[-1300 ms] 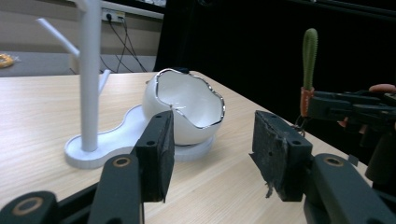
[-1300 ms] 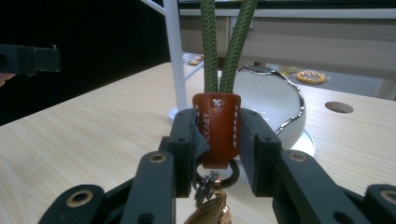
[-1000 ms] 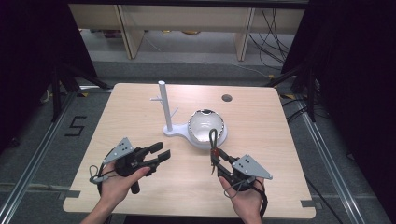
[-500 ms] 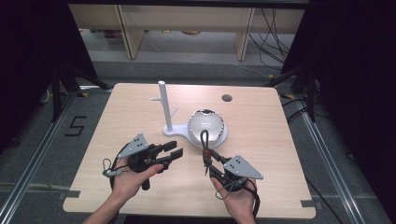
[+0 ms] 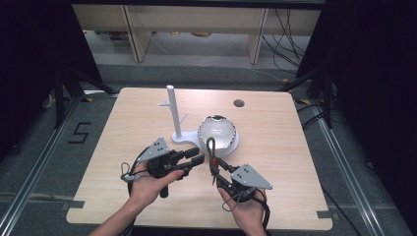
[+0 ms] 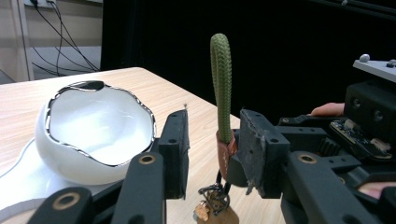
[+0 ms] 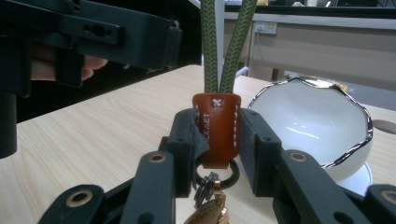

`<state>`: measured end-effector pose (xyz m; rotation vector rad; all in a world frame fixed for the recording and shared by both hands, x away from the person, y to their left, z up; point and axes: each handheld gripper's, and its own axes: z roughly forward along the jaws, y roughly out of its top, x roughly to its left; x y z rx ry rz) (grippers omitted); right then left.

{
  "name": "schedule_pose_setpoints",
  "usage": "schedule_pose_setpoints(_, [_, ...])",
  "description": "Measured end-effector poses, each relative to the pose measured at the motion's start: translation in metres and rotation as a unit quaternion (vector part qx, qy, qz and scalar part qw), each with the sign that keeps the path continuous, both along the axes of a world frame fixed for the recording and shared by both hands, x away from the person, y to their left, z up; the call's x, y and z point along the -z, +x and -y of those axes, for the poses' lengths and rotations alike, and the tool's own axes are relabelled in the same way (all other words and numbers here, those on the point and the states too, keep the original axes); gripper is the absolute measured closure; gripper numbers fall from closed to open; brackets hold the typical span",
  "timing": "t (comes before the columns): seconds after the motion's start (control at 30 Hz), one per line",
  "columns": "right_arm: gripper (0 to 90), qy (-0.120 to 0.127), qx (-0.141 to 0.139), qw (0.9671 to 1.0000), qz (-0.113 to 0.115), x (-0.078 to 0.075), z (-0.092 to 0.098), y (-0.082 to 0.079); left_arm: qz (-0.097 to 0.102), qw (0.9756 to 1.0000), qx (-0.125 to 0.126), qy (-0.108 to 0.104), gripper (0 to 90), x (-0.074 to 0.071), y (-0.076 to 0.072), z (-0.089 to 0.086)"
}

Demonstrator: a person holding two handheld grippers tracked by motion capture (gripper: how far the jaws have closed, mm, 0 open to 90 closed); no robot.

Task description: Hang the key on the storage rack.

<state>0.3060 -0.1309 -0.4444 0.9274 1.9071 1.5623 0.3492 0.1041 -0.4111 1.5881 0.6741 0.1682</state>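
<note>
While right gripper (image 7: pixel 217 140) clamps keychain tab (image 7: pixel 216 126), left gripper (image 6: pixel 212 149) jaws closing, untouching.

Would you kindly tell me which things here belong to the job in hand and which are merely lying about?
In the job:
- key strap, clamped in the right gripper
- left gripper, jaws closing beside the strap, not pressing it

Lying about:
- white bowl
- white peg stand
- table

Light wooden table (image 5: pixel 123 128) bearing white bowl (image 5: pixel 218 132) and white peg stand (image 5: pixel 173 115).
</note>
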Motion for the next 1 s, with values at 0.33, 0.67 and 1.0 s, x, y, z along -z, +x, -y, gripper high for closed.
schedule_pose_setpoints(0.33, [68.6,-0.009,-0.005,0.9999,-0.002,0.001,-0.004,-0.001,-0.012,0.9999,0.007,-0.007,67.8,0.001,0.004,0.008])
schedule_pose_setpoints(0.67, [68.6,-0.020,-0.004,0.9998,-0.007,0.003,-0.006,-0.003,-0.014,0.9998,0.004,-0.016,76.1,0.002,0.007,0.009])
schedule_pose_setpoints(1.0, [68.5,-0.022,-0.006,0.9997,-0.005,0.003,-0.009,-0.004,-0.013,0.9998,0.000,-0.014,82.6,0.001,0.005,0.011])
